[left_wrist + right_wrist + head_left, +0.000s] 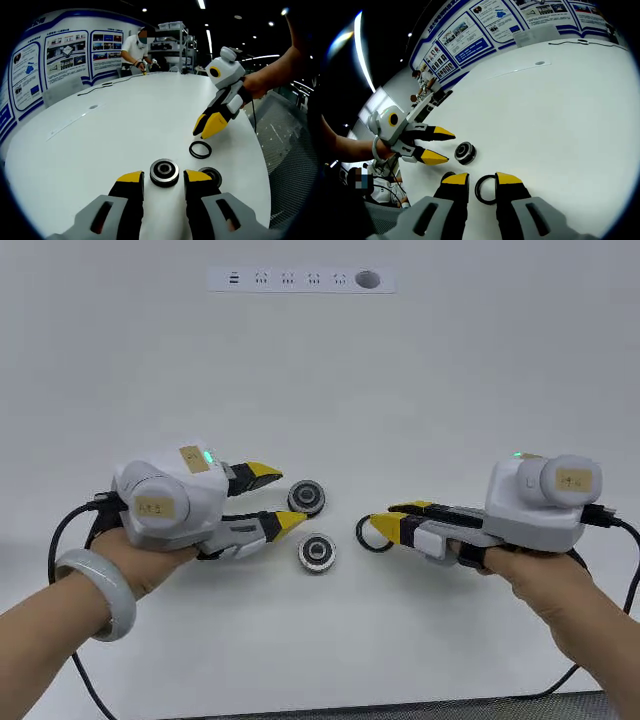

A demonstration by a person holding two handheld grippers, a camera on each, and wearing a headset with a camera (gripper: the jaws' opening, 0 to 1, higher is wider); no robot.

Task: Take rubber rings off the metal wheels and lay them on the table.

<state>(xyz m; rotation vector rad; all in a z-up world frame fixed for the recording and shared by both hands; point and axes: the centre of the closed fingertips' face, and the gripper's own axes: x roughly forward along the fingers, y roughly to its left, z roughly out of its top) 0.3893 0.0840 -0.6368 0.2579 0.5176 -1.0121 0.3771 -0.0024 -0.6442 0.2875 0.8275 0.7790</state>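
Two grippers meet by a loose ring and two wheels.

The right gripper (388, 520) is open just a little and holds nothing. Its yellow tips sit just beside the rubber ring (372, 533). The ring lies flat on the white table (440, 410) with its hole facing up. It is round, so it has no long side and points no way. Just left of the ring lies the near wheel (317, 552), flat, hole up, with a dark band round it. Farther left of the ring, and a bit back, lies the far wheel (306, 497), flat too. It sits right in front of the left gripper (277, 497), which is wide open with nothing in it. Behind the ring the table is bare all the way to the power strip (300, 280). The table's front edge (400, 708) is well in front of the ring.
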